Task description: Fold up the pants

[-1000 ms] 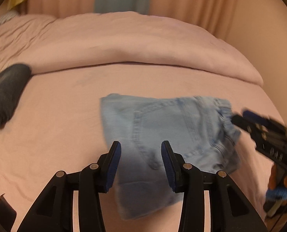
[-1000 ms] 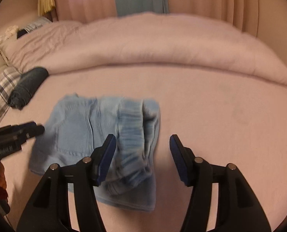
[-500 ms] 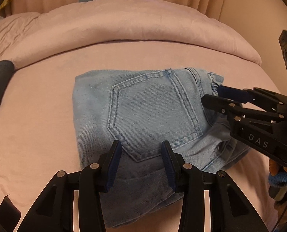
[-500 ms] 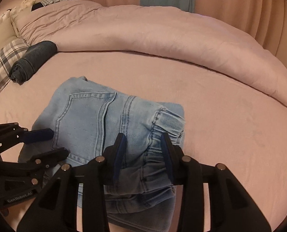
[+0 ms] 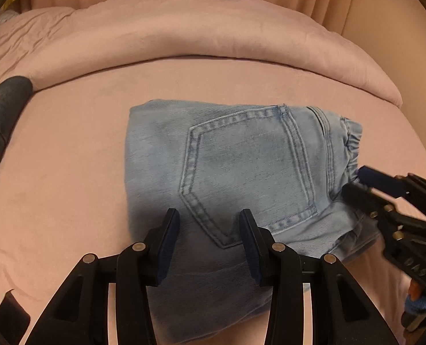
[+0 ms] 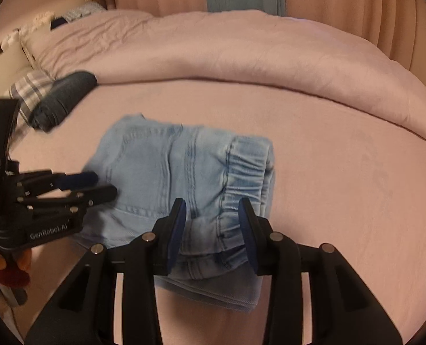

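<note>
Lying folded, light-blue jeans show a back pocket

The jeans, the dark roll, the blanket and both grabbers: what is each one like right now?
Jeans: folded small, pocket up, on the bed.
Dark roll: rolled up, off to the side.
Blanket: bunched at the far side.
Left gripper: partly open, over the jeans.
Right gripper: partly open, over the waistband.

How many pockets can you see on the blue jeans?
1. A back pocket shows on top of the folded light-blue jeans, beside the elastic waistband. Other pockets may be hidden inside the folds or underneath.
</note>
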{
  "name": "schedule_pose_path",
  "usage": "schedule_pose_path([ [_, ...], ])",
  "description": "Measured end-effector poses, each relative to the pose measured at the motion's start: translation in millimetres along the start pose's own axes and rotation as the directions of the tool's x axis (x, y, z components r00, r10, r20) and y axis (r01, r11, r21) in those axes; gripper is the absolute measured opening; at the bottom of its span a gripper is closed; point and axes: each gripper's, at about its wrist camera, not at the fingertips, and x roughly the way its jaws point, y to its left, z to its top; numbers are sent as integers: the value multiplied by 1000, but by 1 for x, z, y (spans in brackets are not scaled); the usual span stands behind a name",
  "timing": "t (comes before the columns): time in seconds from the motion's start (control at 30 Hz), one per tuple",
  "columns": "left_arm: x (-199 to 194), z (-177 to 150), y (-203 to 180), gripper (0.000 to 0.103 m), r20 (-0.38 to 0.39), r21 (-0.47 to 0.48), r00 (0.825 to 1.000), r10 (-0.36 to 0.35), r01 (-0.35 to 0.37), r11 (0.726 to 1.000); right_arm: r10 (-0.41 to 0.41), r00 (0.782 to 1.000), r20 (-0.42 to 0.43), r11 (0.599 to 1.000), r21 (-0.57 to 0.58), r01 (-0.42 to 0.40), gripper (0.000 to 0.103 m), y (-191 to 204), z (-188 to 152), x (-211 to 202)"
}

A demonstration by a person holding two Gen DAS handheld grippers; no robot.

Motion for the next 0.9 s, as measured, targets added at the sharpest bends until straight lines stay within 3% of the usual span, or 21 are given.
schedule_pose_path([
  [0.17,2,7,-1,42,-10,-13,1000,-7,7,1000,-13,1000,-18,1000,-2,13,40,2,-2,9],
  [0.37,-13,4,-3,42,-18,-28,999,50,-50,998,-2,1000,-18,1000,31,2,41,0,1,-5],
  [0.47,-30,2,-3,43,-13,-33,995,94,-95,995,-2,1000,-16,998,58,2,49,0,2,-19],
  [0.53,-44,1,-5,63,-10,-27,993,121,-121,992,2,1000,-15,996,85,-1,51,0,2,-33],
  [0.67,-84,-2,-8,66,43,-22,992,116,-115,993,0,1000,-1,994,107,0,56,1,2,-62],
  [0.77,-116,-3,-15,84,63,-22,987,149,-148,989,-13,1000,-5,995,99,13,63,6,4,-88],
  [0.9,-144,-1,-22,86,83,-21,984,159,-158,987,-32,999,2,997,71,32,65,15,7,-122],
])
